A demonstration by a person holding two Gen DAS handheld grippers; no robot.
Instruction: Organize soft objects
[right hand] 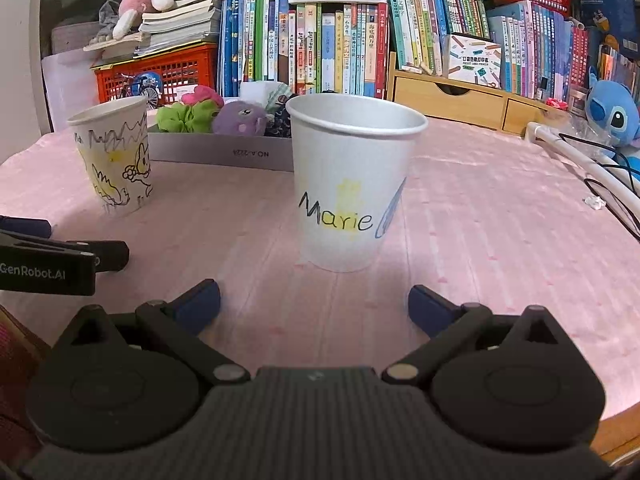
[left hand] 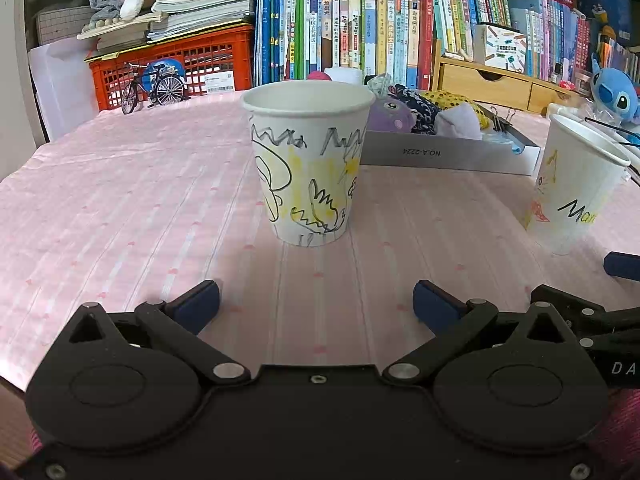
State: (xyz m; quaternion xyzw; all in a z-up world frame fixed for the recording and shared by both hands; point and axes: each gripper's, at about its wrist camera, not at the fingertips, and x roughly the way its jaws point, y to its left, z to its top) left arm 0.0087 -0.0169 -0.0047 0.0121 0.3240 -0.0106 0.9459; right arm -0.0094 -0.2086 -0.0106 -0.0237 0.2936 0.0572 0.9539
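A grey tray point(left hand: 440, 154) at the back of the pink table holds soft things: a purple plush point(left hand: 390, 114), a dark patterned cloth point(left hand: 420, 108) and a yellow dotted piece point(left hand: 452, 100). The right wrist view shows the tray point(right hand: 224, 154) with a green scrunchie point(right hand: 184, 116), a pink one point(right hand: 202, 95) and the purple plush point(right hand: 240, 118). A drawn-on paper cup point(left hand: 308, 168) stands upright ahead of my open, empty left gripper point(left hand: 316, 304). A cup marked "Marie" point(right hand: 352, 184) stands ahead of my open, empty right gripper point(right hand: 314, 302).
The "Marie" cup point(left hand: 576, 188) is at the left view's right side, the drawn cup point(right hand: 114, 160) at the right view's left. Books, an orange crate point(left hand: 176, 64), a toy bicycle point(left hand: 154, 88), wooden drawers point(right hand: 452, 98) and a blue plush point(right hand: 614, 114) line the back. Cables point(right hand: 608, 188) lie at right.
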